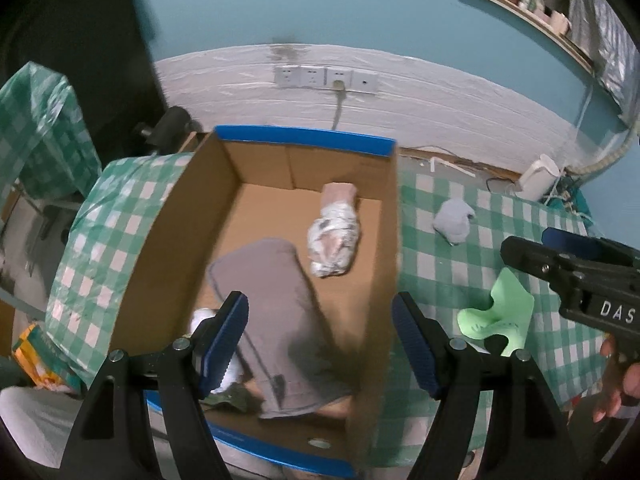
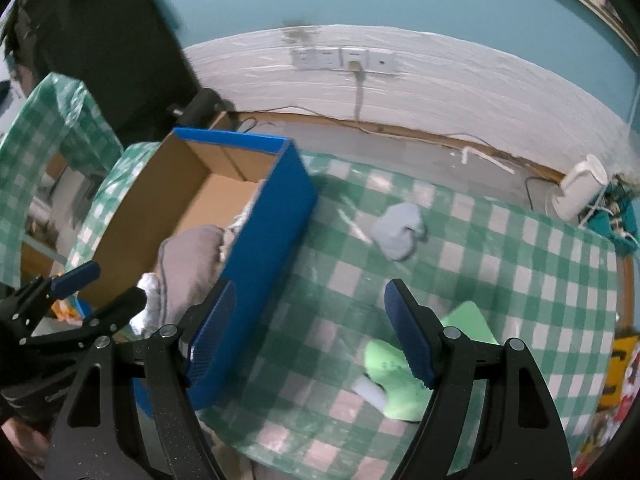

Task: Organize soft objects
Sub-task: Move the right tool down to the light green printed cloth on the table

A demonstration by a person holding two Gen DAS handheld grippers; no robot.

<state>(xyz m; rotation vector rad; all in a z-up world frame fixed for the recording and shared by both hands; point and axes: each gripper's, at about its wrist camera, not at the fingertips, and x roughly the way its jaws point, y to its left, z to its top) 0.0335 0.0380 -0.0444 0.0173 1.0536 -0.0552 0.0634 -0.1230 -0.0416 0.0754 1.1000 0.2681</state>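
Note:
A blue-sided cardboard box [image 1: 308, 142] [image 2: 276, 216] stands on the green checked table. In it lie a grey folded cloth [image 1: 276, 312] [image 2: 188, 264], a white and pink rolled bundle [image 1: 334, 236], a white soft item [image 1: 200, 318] and a dark green item [image 1: 234, 396]. My left gripper [image 1: 320, 340] is open and empty above the box's near end. My right gripper [image 2: 310, 328] is open and empty over the table, just right of the box; it also shows in the left wrist view [image 1: 560, 256]. A light green sock [image 2: 400, 376] [image 1: 500, 312] lies by its right finger. A grey-blue sock [image 2: 400, 232] [image 1: 454, 220] lies farther back.
The checked tablecloth [image 2: 500, 272] covers the table up to the white wall with sockets [image 1: 326, 78]. A white device [image 2: 580, 192] with cables sits at the back right corner. A yellow packet [image 1: 36, 354] lies below the table's left edge. A black panel stands at the far left.

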